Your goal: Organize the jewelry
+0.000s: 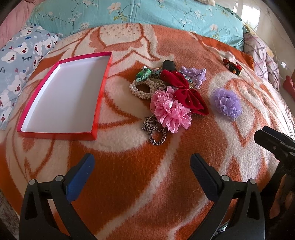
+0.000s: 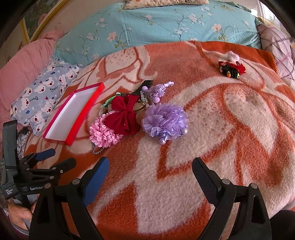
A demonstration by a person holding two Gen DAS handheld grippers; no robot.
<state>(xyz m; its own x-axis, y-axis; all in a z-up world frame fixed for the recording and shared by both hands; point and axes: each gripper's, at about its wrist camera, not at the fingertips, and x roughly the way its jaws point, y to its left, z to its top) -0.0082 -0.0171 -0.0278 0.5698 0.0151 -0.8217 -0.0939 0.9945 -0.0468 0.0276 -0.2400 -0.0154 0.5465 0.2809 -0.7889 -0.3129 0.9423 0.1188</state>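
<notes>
1. Orange-and-cream blanket (image 1: 147, 184) with a large flower pattern, spread over the bed.
2. Teal floral quilt (image 1: 147, 13) bunched along the far edge.
3. Bear-print pillow (image 1: 20, 55) at left, beside pink bedding (image 2: 20, 68).
4. Plaid cloth (image 2: 276, 46) at far right.

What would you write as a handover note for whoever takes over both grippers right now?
Left gripper: open, holding nothing, hovering over the blanket short of the pile.
Right gripper: open, holding nothing, in front of the purple organza hair flower.
Red box: left of the pile, nothing in it.
Pile: red velvet bow, pink lace hair flower, pearl bracelet, metal chain, black comb, green and lilac pieces tangled together.
Red-and-black hair clip lies alone at the far right.
Done: nothing boxed yet.
Left: move every piece into the box.
</notes>
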